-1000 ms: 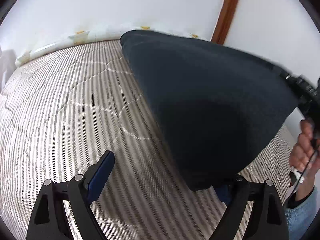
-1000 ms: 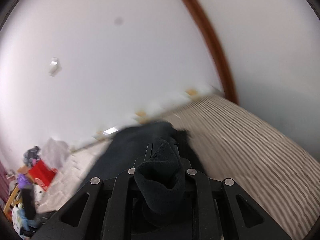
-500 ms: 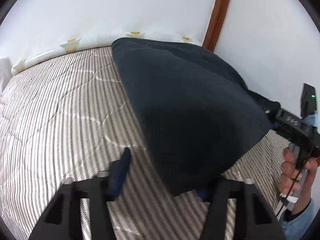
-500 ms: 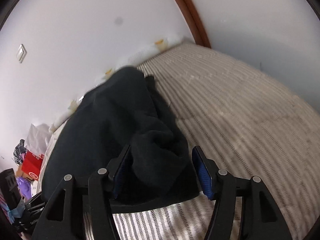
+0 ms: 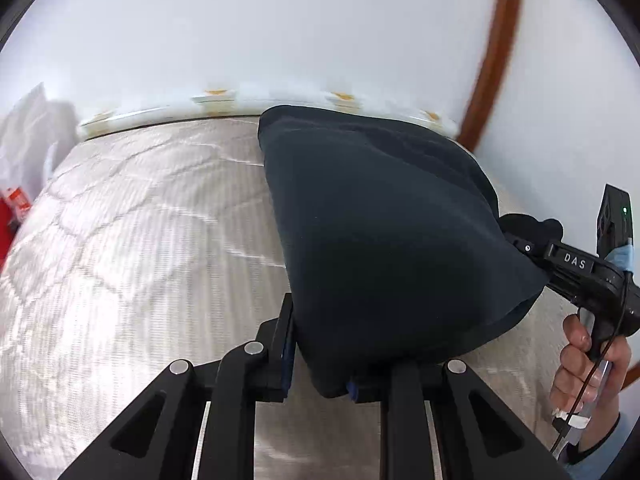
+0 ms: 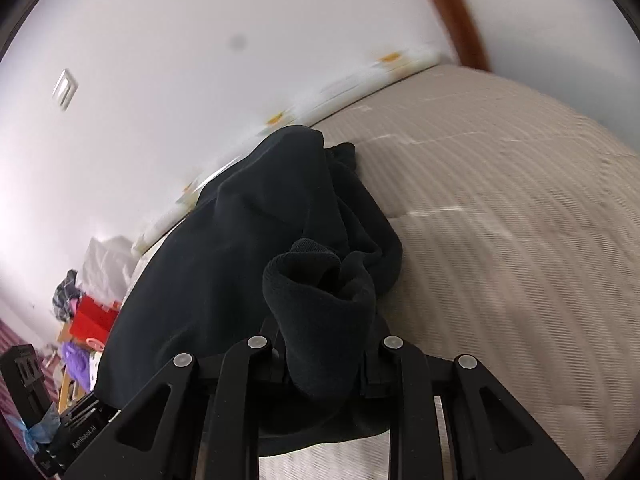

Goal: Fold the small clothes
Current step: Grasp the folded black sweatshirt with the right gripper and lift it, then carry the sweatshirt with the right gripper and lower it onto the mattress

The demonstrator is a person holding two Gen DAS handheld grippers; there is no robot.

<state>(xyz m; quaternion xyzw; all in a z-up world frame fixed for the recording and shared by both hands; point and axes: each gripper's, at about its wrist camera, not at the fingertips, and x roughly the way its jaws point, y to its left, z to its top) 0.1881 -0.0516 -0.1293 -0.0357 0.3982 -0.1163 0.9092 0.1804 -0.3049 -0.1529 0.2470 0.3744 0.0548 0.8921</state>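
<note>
A dark navy garment (image 5: 380, 220) is stretched just above the striped bed (image 5: 140, 260) between my two grippers. My left gripper (image 5: 320, 364) is closing, and its pads pinch the garment's near corner. In the right wrist view the garment (image 6: 224, 248) bunches into folds, and its ribbed cuff (image 6: 316, 292) rises between the fingers of my right gripper (image 6: 322, 364), whose jaws are closing on it. A hand (image 5: 580, 364) holds the right gripper's handle (image 5: 580, 276) at the cloth's right end, where the cloth hides the fingertips.
The quilted bed cover (image 6: 500, 260) stretches right and forward. A white sheet edge with yellow prints (image 5: 216, 100) runs along the white wall, and brown wooden trim (image 5: 492, 48) stands in the corner. Past the bed's left side lie a red box (image 6: 94, 316) and mixed clutter.
My left jaws went from wide open to shut on the garment's near corner. My right jaws opened, dropped toward the bed with the cloth, and shut again on the cuff.
</note>
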